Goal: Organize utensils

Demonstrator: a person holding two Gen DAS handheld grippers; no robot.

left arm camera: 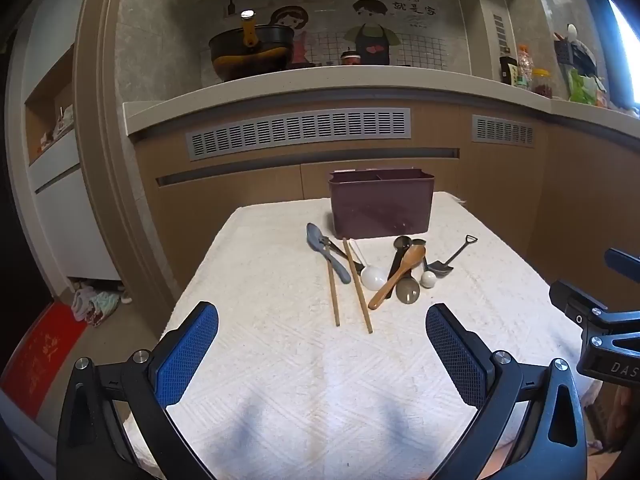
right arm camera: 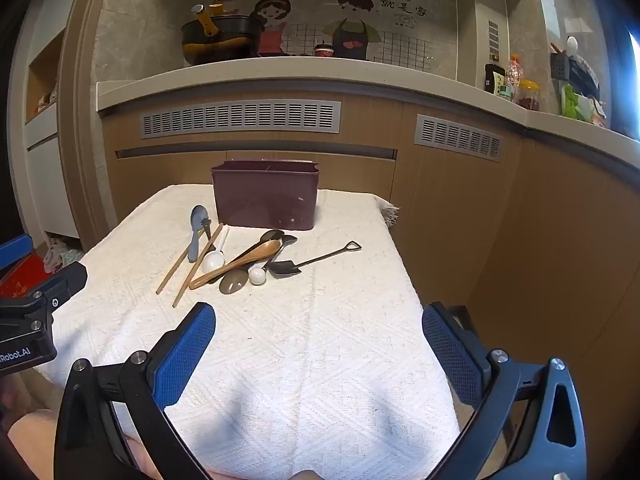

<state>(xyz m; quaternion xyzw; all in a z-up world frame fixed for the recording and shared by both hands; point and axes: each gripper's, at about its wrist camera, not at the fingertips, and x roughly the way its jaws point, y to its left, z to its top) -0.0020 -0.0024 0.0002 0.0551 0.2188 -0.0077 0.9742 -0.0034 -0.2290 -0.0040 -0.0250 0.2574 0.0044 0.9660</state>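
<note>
On the white-clothed surface (left arm camera: 280,360), a loose heap of utensils lies just in front of a dark plum organizer box (left arm camera: 382,203), which stands at the far edge and looks to be divided into compartments; nothing visible is in it yet. The heap holds 2 wooden chopsticks (left arm camera: 354,284), a grey-blue spoon (left arm camera: 326,250), a white ladle spoon (left arm camera: 374,278), a wooden spoon (left arm camera: 398,276) lying across darker spoons, and a small black shovel-shaped spoon (left arm camera: 450,258) at the right. Both tools hang short of the heap, tilted down toward it: the left tool (left arm camera: 322,316) stands wide with nothing between its blue pads, and the right tool (right arm camera: 319,316) likewise. By my reading, sorting has not begun. The next move calls for choosing an outlying piece, probably the shovel spoon or a chopstick, since they overlap little, then closing narrow on a thin handle lying flat on soft cloth.
</note>
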